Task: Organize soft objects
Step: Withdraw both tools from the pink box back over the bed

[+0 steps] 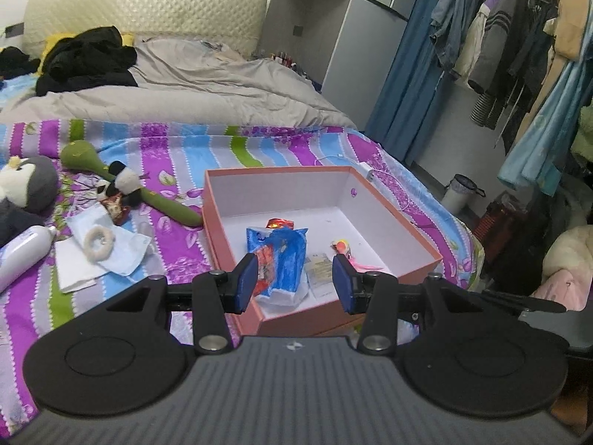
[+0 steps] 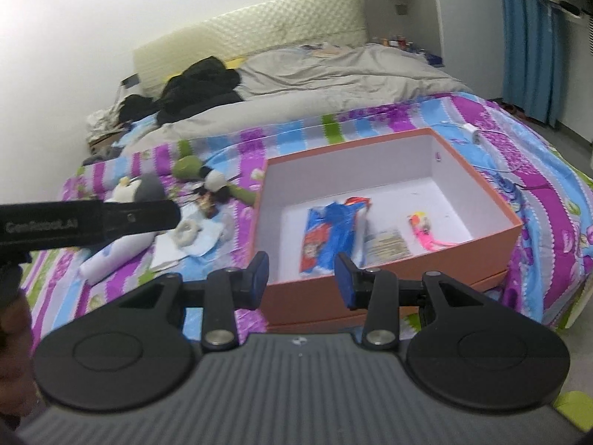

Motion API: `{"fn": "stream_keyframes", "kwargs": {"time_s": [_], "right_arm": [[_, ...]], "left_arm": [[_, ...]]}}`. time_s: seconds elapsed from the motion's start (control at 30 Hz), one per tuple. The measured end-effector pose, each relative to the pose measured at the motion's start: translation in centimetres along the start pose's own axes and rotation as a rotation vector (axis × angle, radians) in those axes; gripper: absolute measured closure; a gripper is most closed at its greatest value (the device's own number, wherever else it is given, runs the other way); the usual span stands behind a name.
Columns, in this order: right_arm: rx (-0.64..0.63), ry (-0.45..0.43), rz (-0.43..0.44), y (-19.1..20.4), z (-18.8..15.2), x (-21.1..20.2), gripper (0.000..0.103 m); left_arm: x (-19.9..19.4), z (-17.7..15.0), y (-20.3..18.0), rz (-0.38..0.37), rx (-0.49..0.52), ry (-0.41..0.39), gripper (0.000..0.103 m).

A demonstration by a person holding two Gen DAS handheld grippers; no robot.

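Both hand-held grippers, left (image 1: 294,282) and right (image 2: 301,278), gape empty over orange box (image 1: 404,218) near bed's foot edge, plush toys (image 1: 122,185) well left.

Both wrist views from the bed's foot — near, above the shared orange box (image 1: 400,222) (image 2: 481,200).

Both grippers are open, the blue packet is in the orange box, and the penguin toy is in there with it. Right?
Not quite. The penguin toy is not in the orange box; it lies on the striped bedspread to the box's left, as the left wrist view shows. The blue packet is in the box, and the left gripper and right gripper are open.
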State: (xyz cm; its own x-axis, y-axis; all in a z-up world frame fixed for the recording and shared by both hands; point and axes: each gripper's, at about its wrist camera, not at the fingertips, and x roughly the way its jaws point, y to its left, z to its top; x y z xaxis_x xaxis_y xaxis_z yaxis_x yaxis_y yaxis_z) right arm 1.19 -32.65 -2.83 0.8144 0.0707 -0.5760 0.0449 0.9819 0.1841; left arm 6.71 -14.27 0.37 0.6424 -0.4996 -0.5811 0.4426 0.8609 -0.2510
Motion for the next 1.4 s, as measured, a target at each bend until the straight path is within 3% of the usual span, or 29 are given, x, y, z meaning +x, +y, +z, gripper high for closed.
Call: {"fn": "stream_keyframes", "kwargs": {"time_s": [0.4, 0.87, 1.17, 1.4], "right_arm": [[-0.051, 0.028, 0.092, 4.7, -2.6, -1.4, 0.061], [-0.149, 0.032, 0.183, 9.5, -4.3, -1.5, 0.061], [-0.195, 0.038, 0.216, 10.2, -5.5, -1.3, 0.061], [-0.203, 0.075, 0.220, 10.6, -5.6, 1.2, 0.061]], "left_arm": [[-6.2, -3.6, 1.8, 0.086, -0.026, -0.045, 0.053], [-12.1, -7.3, 7.5, 0.221, -0.139, -0.083, 0.053], [-12.3, -9.7, 9.7, 0.238, -0.214, -0.112, 0.053], [-11.0, -10.4, 11.0, 0.266, -0.242, -0.113, 0.053]]}}
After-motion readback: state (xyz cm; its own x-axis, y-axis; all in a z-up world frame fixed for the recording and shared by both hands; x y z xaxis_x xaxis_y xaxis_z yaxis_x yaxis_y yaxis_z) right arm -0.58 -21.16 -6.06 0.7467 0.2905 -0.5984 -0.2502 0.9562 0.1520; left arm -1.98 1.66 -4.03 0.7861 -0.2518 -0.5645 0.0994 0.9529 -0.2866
